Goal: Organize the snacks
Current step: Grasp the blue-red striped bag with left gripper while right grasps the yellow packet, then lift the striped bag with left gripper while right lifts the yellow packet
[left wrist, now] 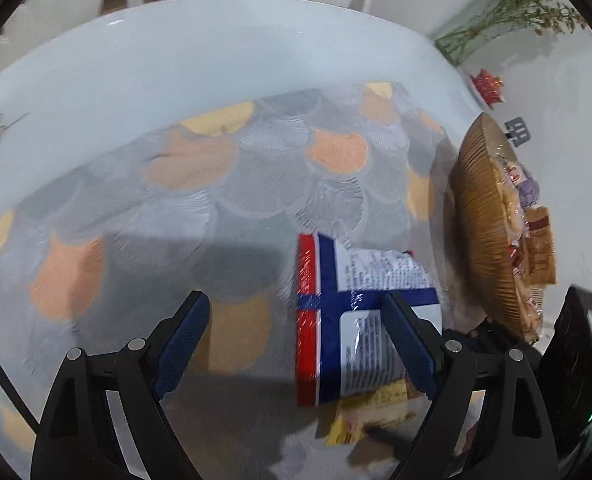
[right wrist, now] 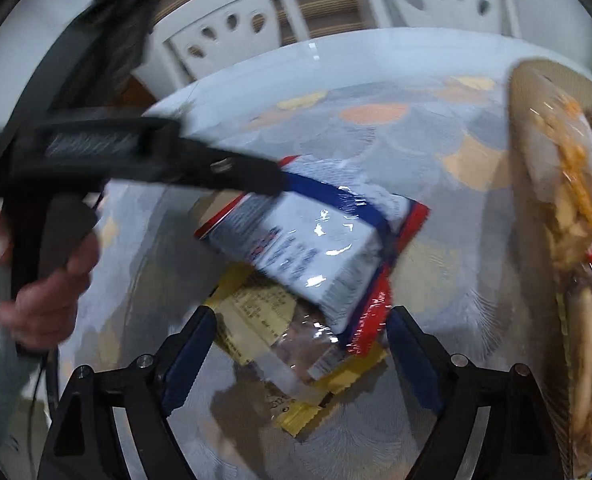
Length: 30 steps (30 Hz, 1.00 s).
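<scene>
A white packet with a blue cross and red edge [left wrist: 336,320] lies on the patterned mat, on top of a yellow packet [left wrist: 376,408]. My left gripper [left wrist: 294,304] hangs open just above them, its right finger over the white packet and its left finger over bare mat. In the right wrist view the same white packet [right wrist: 316,240] and yellow packet [right wrist: 256,320] lie between the fingers of my open right gripper [right wrist: 300,316], whose pads do not press them. A clear wrapper sits under the packets. A brown ribbed basket [left wrist: 480,220] with several wrapped snacks stands to the right.
A person's hand [right wrist: 44,280] holds the left tool's black handle across the left of the right wrist view. The mat [left wrist: 256,180] covers a white table [left wrist: 176,60]. White chairs [right wrist: 232,32] stand behind it. Dried flowers [left wrist: 516,12] and a red star ornament [left wrist: 486,84] sit at the far right.
</scene>
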Each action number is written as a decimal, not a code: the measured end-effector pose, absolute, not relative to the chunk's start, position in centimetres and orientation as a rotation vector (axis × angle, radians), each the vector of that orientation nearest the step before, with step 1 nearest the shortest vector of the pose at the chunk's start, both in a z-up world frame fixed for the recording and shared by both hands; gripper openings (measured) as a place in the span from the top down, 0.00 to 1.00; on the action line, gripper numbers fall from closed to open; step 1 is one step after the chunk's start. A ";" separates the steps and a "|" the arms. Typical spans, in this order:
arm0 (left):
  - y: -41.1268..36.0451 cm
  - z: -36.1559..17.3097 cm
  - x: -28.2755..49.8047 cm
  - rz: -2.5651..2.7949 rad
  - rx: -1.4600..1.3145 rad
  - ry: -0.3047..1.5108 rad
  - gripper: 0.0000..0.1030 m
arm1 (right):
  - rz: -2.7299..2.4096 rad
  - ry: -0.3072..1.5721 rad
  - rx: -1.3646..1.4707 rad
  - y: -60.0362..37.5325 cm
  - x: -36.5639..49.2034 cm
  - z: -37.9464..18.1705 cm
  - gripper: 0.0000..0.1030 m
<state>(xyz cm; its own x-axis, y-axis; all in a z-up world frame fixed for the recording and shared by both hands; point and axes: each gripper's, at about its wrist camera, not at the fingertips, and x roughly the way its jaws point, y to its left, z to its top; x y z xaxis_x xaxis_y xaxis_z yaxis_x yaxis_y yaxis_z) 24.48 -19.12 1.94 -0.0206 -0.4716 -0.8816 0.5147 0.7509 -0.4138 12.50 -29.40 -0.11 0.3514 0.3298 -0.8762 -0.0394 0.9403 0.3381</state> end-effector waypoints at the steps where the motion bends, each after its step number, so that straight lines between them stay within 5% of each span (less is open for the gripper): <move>1: -19.2 2.0 24.6 -0.806 0.029 1.381 0.15 | 0.250 1.190 0.251 -28.9 12.5 -0.2 0.12; 5: -19.6 2.0 24.6 -0.825 0.021 1.376 0.15 | 0.242 1.172 0.151 -27.1 12.0 -0.3 0.17; 7: -19.8 1.9 24.2 -0.845 0.019 1.378 0.15 | 0.214 1.175 0.124 -26.7 11.4 -0.3 0.37; 9: -20.0 1.9 23.7 -0.869 0.019 1.385 0.16 | 0.209 1.174 0.078 -26.3 10.7 -0.3 0.43; 30: -24.5 2.2 19.6 -0.846 0.154 1.407 0.12 | 0.070 1.320 0.204 -33.1 0.3 1.4 0.46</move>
